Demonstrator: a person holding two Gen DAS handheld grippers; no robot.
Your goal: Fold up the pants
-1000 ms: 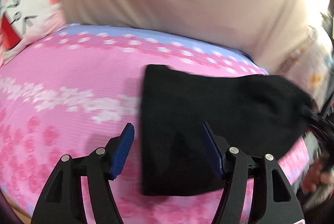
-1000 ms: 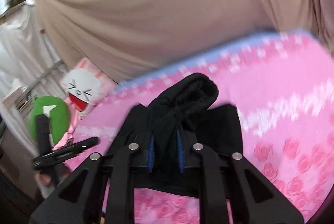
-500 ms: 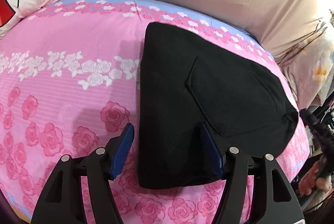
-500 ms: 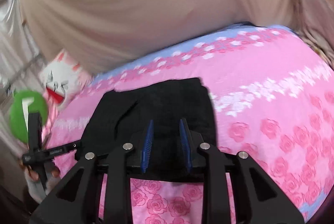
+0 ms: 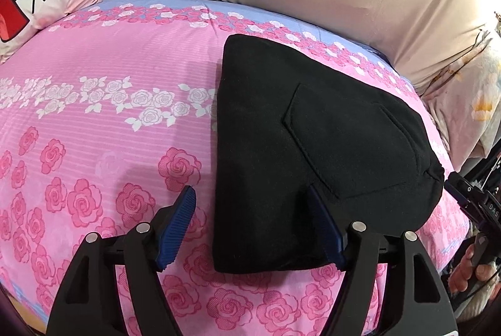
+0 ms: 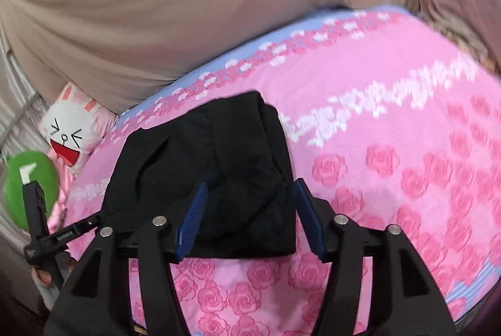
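Pink rose bedsheet [image 5: 94, 117] bearing folded black pants [image 5: 297, 148], fold seemingly done; left gripper [image 5: 250, 229] and right gripper [image 6: 250, 217] jaws opening, gripping nothing.

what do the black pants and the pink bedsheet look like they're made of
Black pants: likely a thick, matte knit or fleece; soft rounded fold edges, stitched pocket outline, no sheen.
Pink bedsheet: looks like thin printed woven cotton or blend; flat rose print, fine stripes, slight sheen.
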